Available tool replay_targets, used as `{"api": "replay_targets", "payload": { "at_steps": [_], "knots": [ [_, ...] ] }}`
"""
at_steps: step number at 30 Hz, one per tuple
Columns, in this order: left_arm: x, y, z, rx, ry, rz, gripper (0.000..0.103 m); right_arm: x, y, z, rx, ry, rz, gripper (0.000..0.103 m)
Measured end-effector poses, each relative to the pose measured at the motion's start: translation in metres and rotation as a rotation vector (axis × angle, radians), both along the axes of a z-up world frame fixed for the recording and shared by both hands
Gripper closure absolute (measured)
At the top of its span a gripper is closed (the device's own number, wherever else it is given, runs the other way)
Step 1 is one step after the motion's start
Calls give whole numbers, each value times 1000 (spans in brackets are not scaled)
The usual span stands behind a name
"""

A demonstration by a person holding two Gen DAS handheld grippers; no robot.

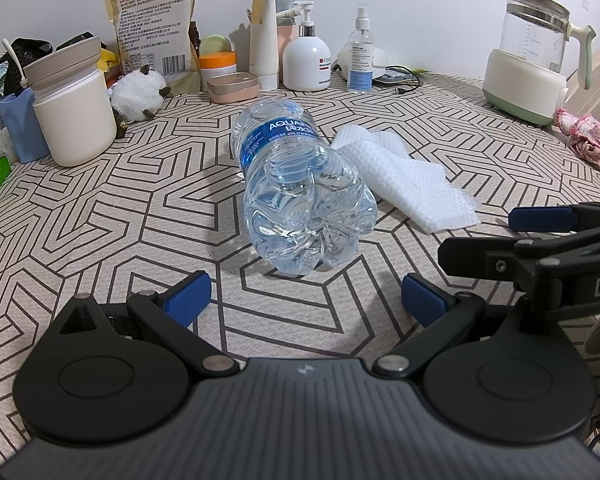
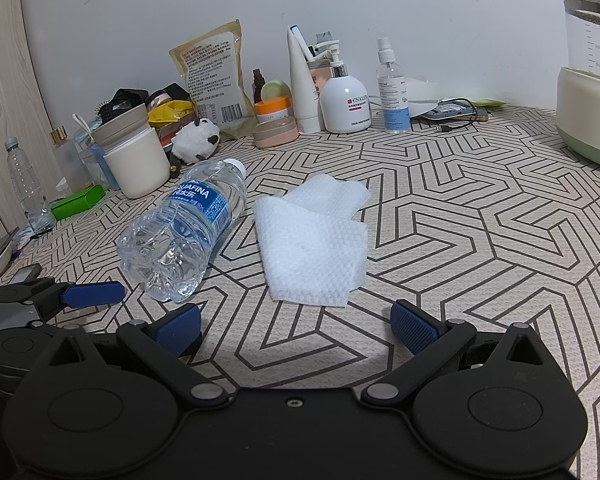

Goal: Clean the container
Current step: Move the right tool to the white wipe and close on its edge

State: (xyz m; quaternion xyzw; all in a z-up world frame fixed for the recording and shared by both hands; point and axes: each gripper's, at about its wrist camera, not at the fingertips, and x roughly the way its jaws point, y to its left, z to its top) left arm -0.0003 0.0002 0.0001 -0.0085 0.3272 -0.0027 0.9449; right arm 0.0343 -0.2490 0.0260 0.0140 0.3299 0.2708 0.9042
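So far: nothing of the cleaning looks begun; both tools are empty and the two task things lie untouched on the table.

Left gripper [image 1: 306, 300]: jaws spread wide, holding nothing. The blue pads stand either side of the bottle's base but clear of it. In the right wrist view one of its fingers shows at 9 o'clock, near the bottle's base.

Bottle [image 1: 296, 184]: clear plastic water bottle with a blue label, lying on its side at the centre of the left wrist view, base toward the camera, cap end pointing to 12 o'clock. In the right wrist view [image 2: 184, 232] it lies at 10 o'clock, cap still on.

Cloth [image 2: 314, 240]: white, dimpled, folded wipe, flat on the table just beside the bottle at its 3 o'clock; whether the two touch I cannot tell. It sits straight ahead of the right tool at 12 o'clock.

Right gripper [image 2: 296, 330]: jaws wide apart, empty, short of the near edge of the cloth.

Table [image 2: 480, 240]: patterned cover, beige with dark lines. Cup, jars, pump bottle and spray bottle crowd the far edge from 10 to 1 o'clock.

Kettle [image 1: 536, 60]: glass, on a pale green base, at 2 o'clock in the left view.

Left to do, as I judge: grip the bottle, pick up the cloth, wipe the bottle.
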Motion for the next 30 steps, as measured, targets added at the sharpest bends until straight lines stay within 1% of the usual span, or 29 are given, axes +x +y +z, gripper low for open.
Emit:
{"api": "replay_targets", "payload": {
  "at_steps": [10, 14, 18, 21, 23, 24, 25, 27, 30],
  "knots": [
    [-4, 3, 2, -26, -2, 9, 0, -1, -2, 1, 14, 2, -3, 0],
    [-8, 8, 5, -34, 3, -22, 0, -2, -1, 1, 4, 0, -3, 0],
    [-16, 11, 7, -80, -8, -47, 0, -2, -1, 1, 7, -1, -3, 0],
    [-22, 15, 8, -158, -25, -138, 0, -3, -2, 0, 10, -2, -5, 0],
    [-22, 19, 9, -203, -16, -154, 0, -3, -3, 0, 17, -3, -11, 0],
    [-20, 20, 9, -211, -7, -152, 0, -4, -4, 0, 21, -4, -19, 1],
    [-19, 20, 10, -209, 2, -143, 0, -4, -5, 0, 25, -4, -29, 1],
    [-17, 22, 12, -179, 13, -110, 0, -3, -7, 0, 33, 1, -46, 1],
    [-13, 29, 15, -168, 26, -88, 0, 1, -11, 4, 56, 20, -32, 1]
  ]
}}
